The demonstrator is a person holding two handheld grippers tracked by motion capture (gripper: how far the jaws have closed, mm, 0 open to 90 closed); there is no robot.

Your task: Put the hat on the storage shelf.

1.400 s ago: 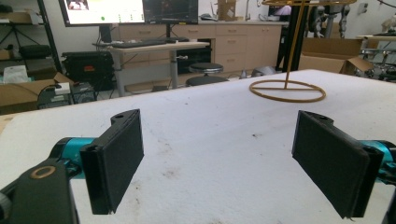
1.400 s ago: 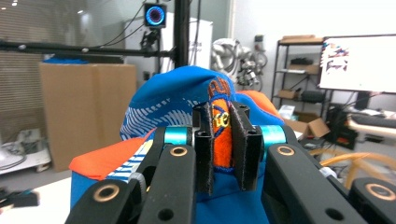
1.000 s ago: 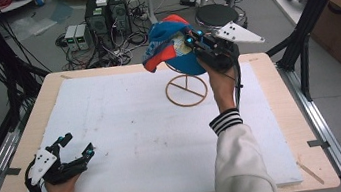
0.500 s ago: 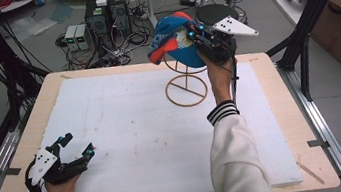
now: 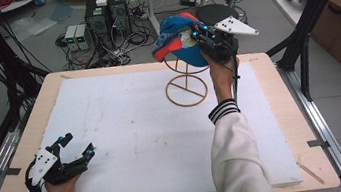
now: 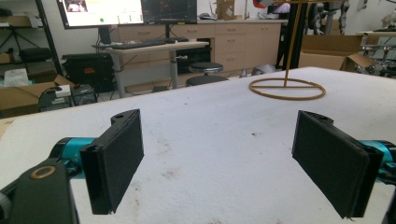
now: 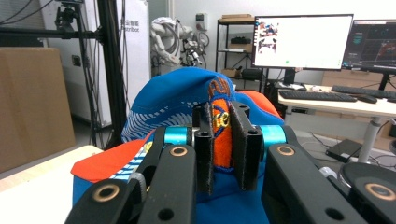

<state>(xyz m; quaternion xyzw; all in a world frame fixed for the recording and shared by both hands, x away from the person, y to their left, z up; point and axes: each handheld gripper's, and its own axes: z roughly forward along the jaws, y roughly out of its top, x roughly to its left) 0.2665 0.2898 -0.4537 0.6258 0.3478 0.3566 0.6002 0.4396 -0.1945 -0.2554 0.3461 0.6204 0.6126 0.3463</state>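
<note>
My right arm reaches straight out over the far half of the table [image 5: 120, 184], sleeve stretched long and wrist raised, so my right gripper [image 5: 199, 38] rides well above the white pad [image 5: 127, 127]. The gripper points away from me and a little to my left, roughly level. Its jaws are pulled in narrow and pinch a fold of the cap [image 5: 178, 39]; in the right gripper view my right gripper [image 7: 222, 149] has the orange embroidered patch of the cap [image 7: 177, 102] squeezed between the two black pads.

The cap sits right at the tip of that gripper, just ahead and to its left, up at the top of the wire stand [image 5: 187, 91]. The stand's gold ring base lies on the pad below and slightly nearer to me than the jaws, with its thin stem rising under the cap. The cap's long axis runs crown to brim, roughly across my gripper's line. The blue crown is next to the jaws. The orange brim points away to the left and dips a little downward.

My left hand rests low on the near left corner of the pad, well apart from the cap, palm down around my left gripper [image 5: 77, 144]. That one points forward and to the right across the pad. In the left gripper view its jaws stand wide with nothing between them, and the stand's ring [image 6: 286, 88] lies far ahead of them, to the right.
</note>
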